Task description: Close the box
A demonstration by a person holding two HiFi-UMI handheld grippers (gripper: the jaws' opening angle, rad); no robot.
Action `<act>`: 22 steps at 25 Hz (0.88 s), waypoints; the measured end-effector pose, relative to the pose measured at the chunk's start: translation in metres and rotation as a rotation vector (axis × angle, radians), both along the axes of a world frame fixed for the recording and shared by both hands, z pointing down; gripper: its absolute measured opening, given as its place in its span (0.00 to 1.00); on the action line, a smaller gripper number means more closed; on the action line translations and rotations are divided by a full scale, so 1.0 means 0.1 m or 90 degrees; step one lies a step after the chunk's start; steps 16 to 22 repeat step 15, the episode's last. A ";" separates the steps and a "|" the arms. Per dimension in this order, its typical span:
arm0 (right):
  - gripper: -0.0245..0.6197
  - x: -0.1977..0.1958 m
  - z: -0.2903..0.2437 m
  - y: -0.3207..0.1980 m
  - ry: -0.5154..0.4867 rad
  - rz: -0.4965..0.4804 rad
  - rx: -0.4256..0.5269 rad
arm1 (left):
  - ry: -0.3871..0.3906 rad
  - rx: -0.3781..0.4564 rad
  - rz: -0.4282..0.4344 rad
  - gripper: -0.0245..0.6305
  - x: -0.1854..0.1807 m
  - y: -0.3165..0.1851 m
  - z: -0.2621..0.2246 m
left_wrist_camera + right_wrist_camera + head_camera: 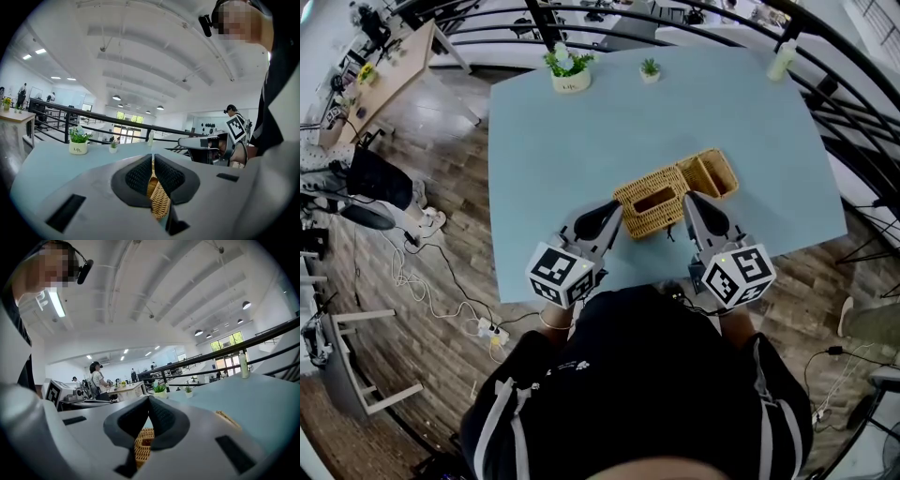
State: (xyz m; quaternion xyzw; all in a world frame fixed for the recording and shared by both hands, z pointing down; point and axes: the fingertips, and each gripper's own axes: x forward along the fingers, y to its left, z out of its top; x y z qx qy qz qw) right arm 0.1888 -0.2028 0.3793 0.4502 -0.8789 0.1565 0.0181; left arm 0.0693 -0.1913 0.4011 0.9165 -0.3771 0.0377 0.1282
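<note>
Now: wicker box (661, 200) sits open on the counter (581, 159), near its front edge, lid (712, 173) swung out at the right end.
My left gripper (617, 211) is at the box's left end and my right gripper (689, 199) by the lid; both pairs of fingers are pressed together, gripping nothing.

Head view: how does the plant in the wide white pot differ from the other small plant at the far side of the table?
The larger plant stands to the left of the smaller plant. The larger plant has a wide white pot with print on it and pale blooms among its leaves; the smaller plant has a tiny pot and only green leaves. Both stand upright, apart from each other, near the far edge of the blue table.
</note>
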 end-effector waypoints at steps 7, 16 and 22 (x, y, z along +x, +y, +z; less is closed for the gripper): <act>0.04 0.00 0.01 0.01 -0.002 -0.004 -0.006 | -0.003 -0.007 -0.002 0.08 0.00 0.00 0.00; 0.04 0.00 0.02 0.02 -0.002 -0.003 -0.008 | -0.011 -0.002 0.005 0.08 0.00 0.01 0.03; 0.04 0.00 0.02 0.02 -0.002 -0.003 -0.008 | -0.011 -0.002 0.005 0.08 0.00 0.01 0.03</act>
